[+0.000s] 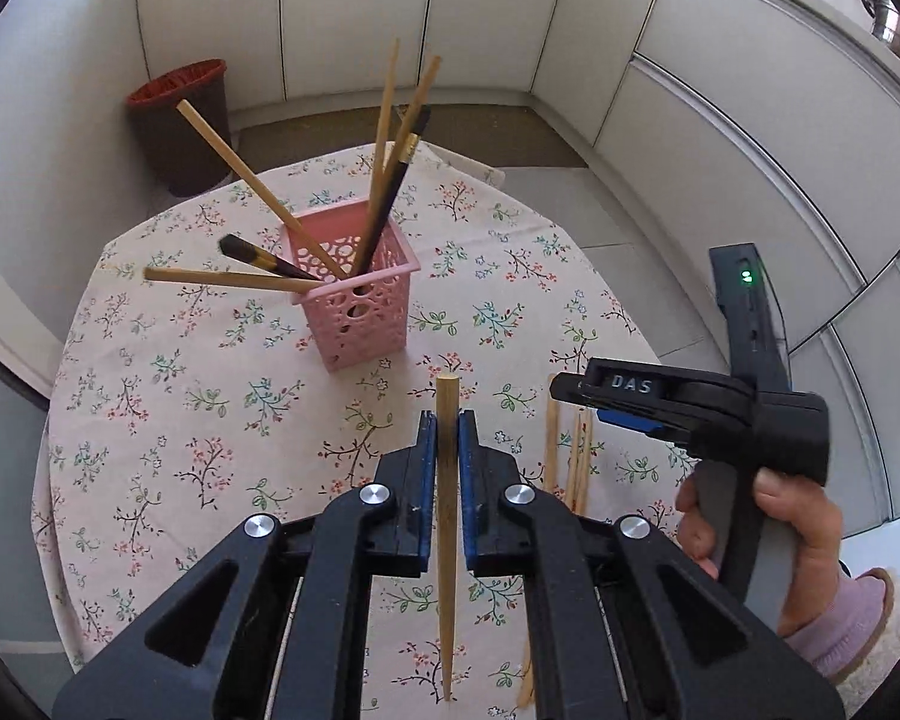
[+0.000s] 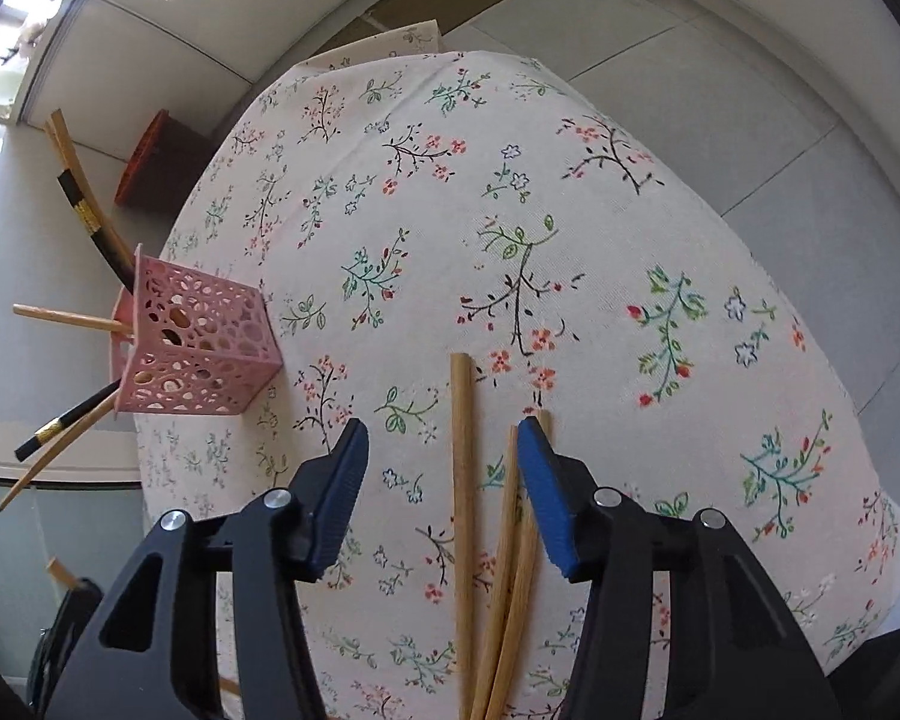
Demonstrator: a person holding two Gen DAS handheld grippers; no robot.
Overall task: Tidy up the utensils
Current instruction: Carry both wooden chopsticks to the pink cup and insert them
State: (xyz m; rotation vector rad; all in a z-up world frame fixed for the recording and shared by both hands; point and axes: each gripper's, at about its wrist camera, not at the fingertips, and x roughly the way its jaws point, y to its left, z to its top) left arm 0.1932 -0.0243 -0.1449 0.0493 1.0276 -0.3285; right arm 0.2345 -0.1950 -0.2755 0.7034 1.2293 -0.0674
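Partly complete: toward the far left edge of the floral-clothed table (image 1: 168,396), the pink basket (image 1: 360,306) already held several chopsticks. The left gripper (image 1: 447,438) was clamped on one wooden chopstick (image 1: 447,570), raised above the cloth. Loose chopsticks (image 2: 498,576) remained near the table's near edge, between the right gripper's (image 2: 441,450) spread, empty jaws.

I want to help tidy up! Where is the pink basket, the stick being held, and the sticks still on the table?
pink basket (image 1: 360,306): left wrist view, front wall.
held chopstick (image 1: 447,414): left wrist view, shaft between the left gripper's pads.
loose chopsticks (image 2: 463,480): right wrist view, the leftmost stick's shaft.
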